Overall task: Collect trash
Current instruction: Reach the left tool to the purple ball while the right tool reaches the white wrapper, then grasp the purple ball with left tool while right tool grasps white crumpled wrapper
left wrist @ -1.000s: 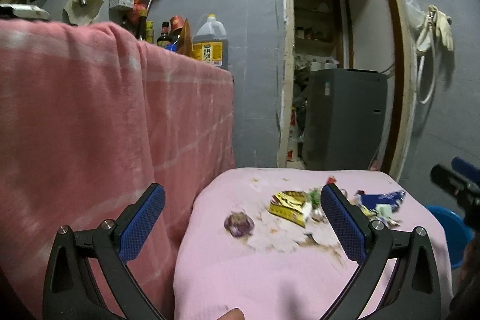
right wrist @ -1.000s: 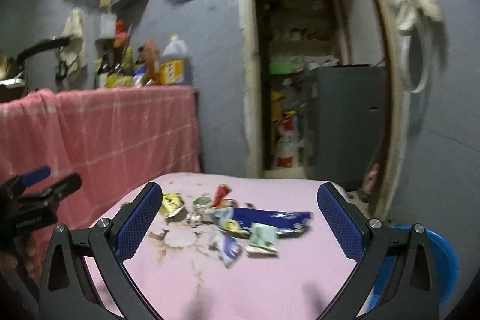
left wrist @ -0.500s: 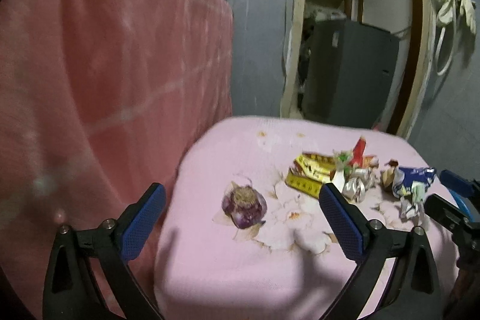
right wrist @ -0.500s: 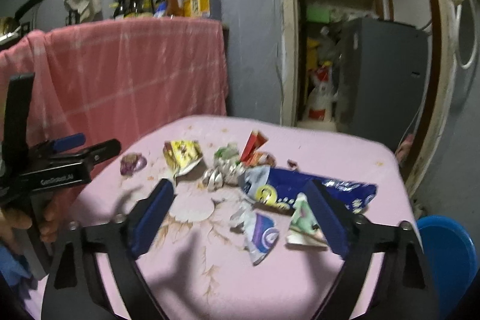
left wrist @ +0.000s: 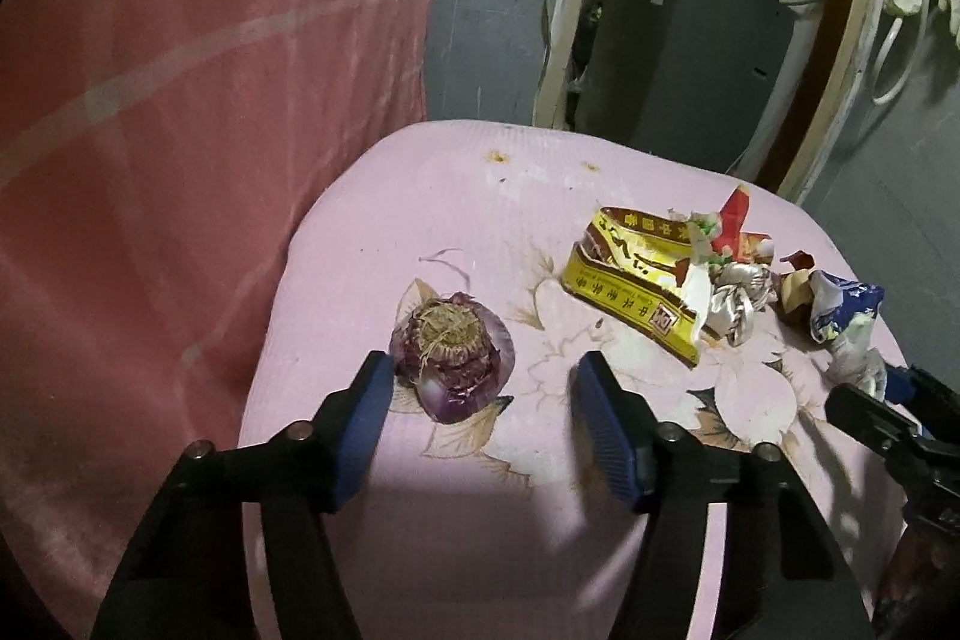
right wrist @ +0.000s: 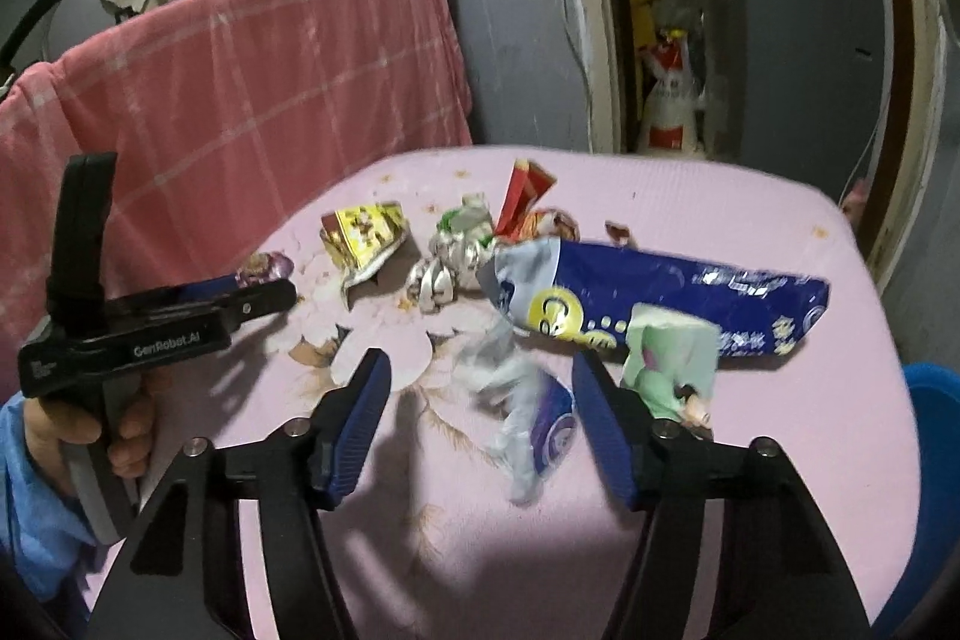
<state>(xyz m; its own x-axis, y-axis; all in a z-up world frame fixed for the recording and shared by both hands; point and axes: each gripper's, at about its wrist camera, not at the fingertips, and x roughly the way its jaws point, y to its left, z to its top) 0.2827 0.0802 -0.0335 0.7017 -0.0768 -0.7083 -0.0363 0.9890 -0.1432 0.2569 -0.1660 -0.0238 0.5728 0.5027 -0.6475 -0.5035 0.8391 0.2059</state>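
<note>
Moved: both claws have dropped closer to the litter.
Left claw (left wrist: 480, 394): half-open, closing, onion scrap (left wrist: 451, 353) between, untouched.
Right claw (right wrist: 480, 394): closing around crumpled wrapper (right wrist: 531, 421).
Progress: nothing collected; all trash on pink surface (left wrist: 456, 196).

White lettering reading "GenRobot.AI" runs along the side of the left gripper (right wrist: 252, 295). The yellow wrapper (left wrist: 636, 286) carries red Chinese characters, too small to read. The blue snack bag (right wrist: 660, 298) shows yellow markings I cannot make out.
</note>
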